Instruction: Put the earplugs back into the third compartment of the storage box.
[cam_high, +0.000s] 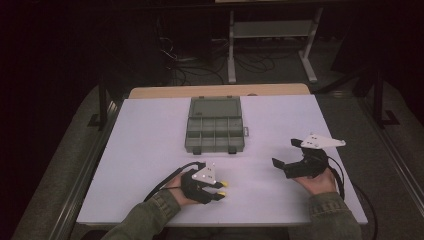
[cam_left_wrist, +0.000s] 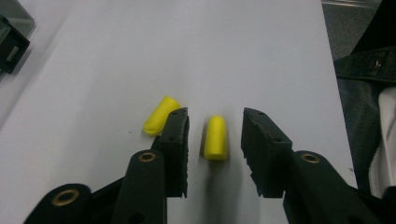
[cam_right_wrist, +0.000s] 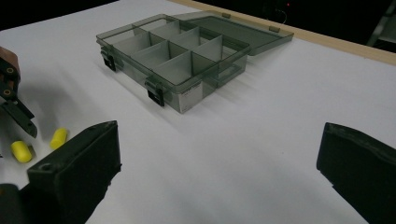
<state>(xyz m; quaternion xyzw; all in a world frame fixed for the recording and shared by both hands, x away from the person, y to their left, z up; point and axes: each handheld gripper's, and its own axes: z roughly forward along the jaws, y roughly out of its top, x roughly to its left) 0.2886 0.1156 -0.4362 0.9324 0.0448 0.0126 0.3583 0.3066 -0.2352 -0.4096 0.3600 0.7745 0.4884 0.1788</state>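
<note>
A dark room surrounds a white table (cam_high: 150, 165), with a metal stand and loose cables on the floor beyond its far edge. On the far middle of the table sits a smoky grey organizer box (cam_high: 214, 126), its lid folded back flat and its divided compartments facing up; the right gripper view shows two black latches on its near wall.

Two sleeved forearms come in from the near edge. The right tongs (cam_high: 285, 156) hover over the table at the right, well apart from the box, and the right gripper view shows the jaws spread wide with nothing but bare table between them.

The left tongs (cam_high: 222, 190) rest low at the near left of the table. In the left gripper view the jaws stand partly closed, one to either side of a yellow earplug (cam_left_wrist: 215, 137) that lies on the table between them. A narrow gap shows on each side of it, so the pads do not press on it and nothing is gripped. A second yellow earplug (cam_left_wrist: 160, 115) lies just beside the outer face of the left jaw, tilted and partly hidden behind it.
</note>
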